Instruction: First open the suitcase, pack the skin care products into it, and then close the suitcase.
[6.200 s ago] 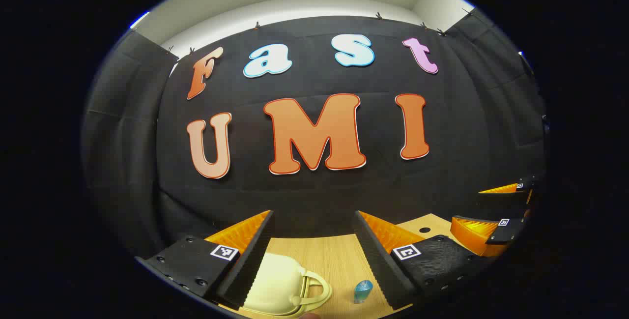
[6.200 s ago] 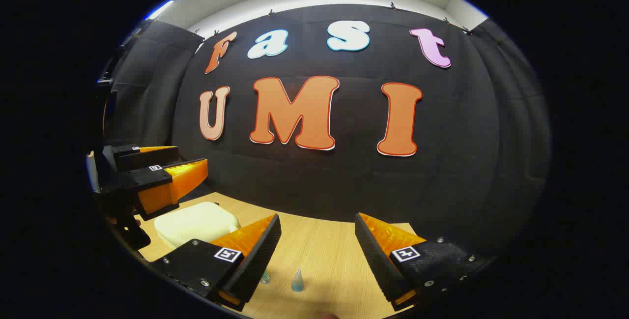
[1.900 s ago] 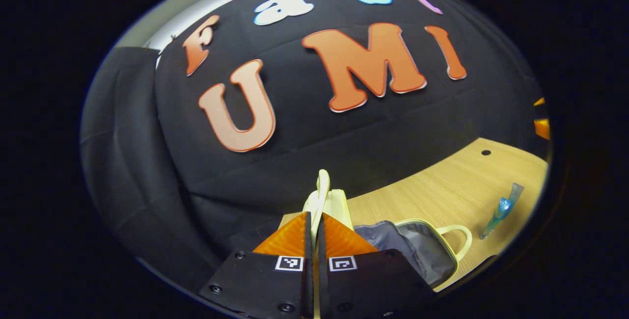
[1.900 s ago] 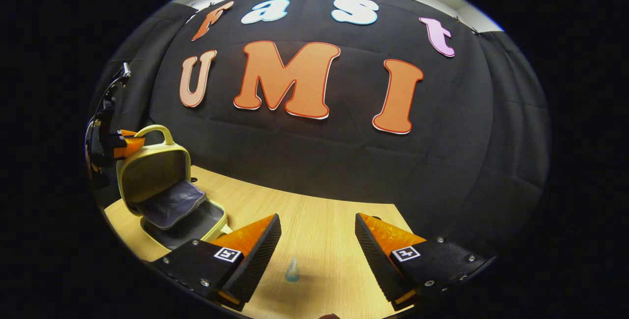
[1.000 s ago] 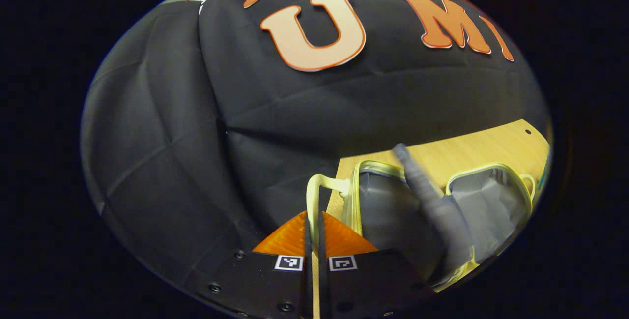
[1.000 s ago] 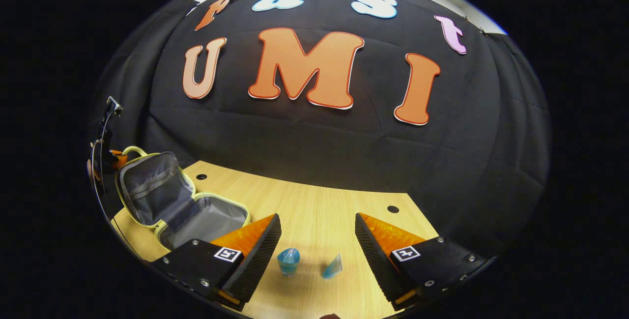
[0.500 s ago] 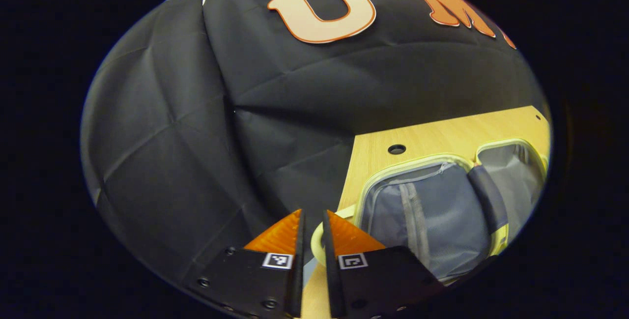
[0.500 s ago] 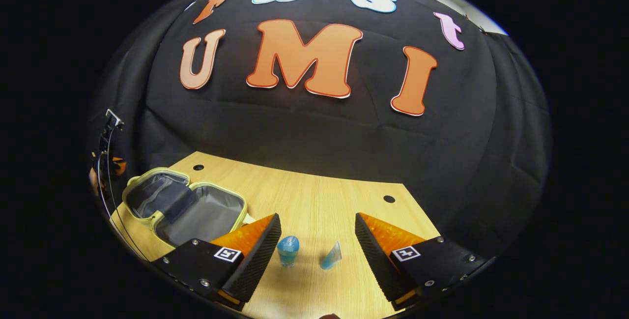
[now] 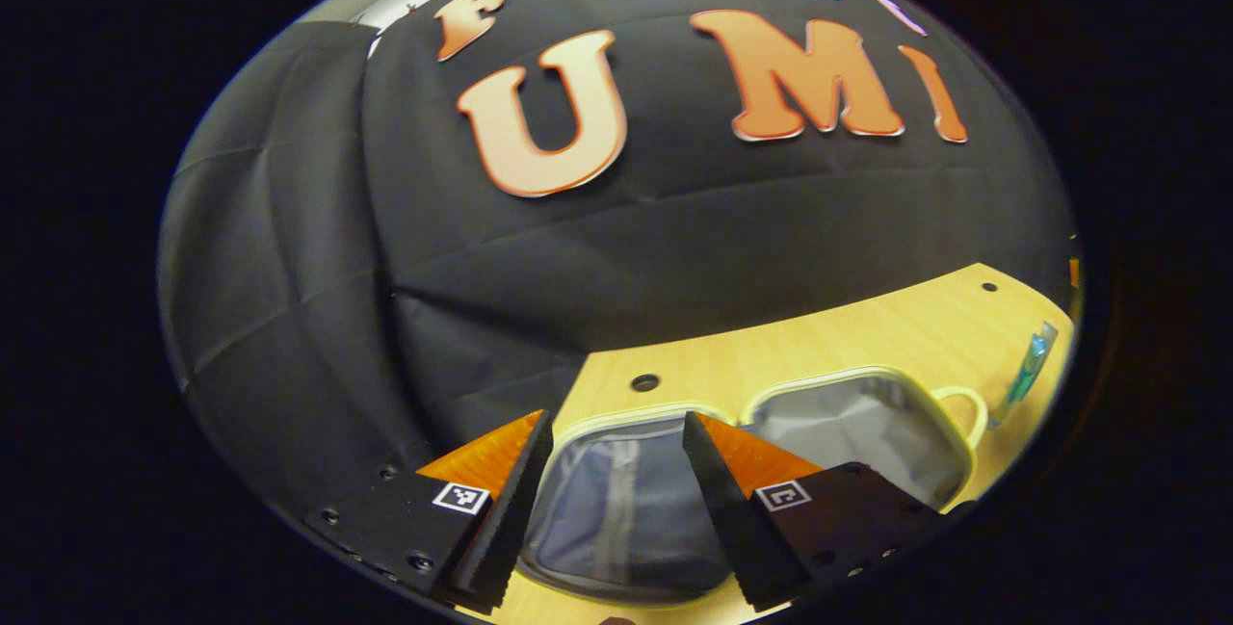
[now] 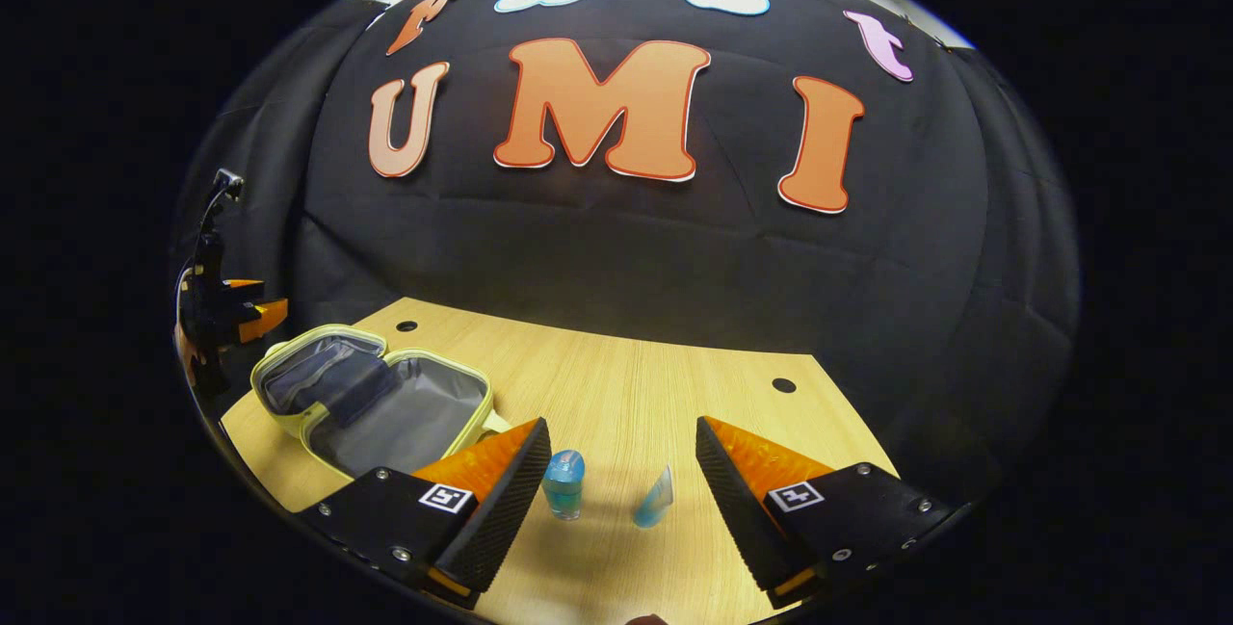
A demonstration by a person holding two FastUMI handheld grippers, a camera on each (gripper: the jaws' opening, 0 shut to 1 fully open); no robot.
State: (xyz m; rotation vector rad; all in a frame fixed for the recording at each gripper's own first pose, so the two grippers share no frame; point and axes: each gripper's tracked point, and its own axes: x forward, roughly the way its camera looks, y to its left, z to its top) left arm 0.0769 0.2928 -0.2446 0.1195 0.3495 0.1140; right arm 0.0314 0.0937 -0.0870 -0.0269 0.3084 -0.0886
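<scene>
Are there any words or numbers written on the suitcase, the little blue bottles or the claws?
Suitcase: no writing to be seen.
Blue bottle and blue tube: any print is too small to read.
Right claw and left claw: square black-and-white markers, which are patterns, not words or numbers.

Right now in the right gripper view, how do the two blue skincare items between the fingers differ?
The bottle is stubby with a rounded top; the tube is thin and tapers to a point. The bottle stands upright, whereas the tube leans. The bottle sits nearer the open suitcase, the tube farther from it. Both are translucent blue, stand on the wooden table, still unpacked, and lie in the open span of the right gripper.
</scene>
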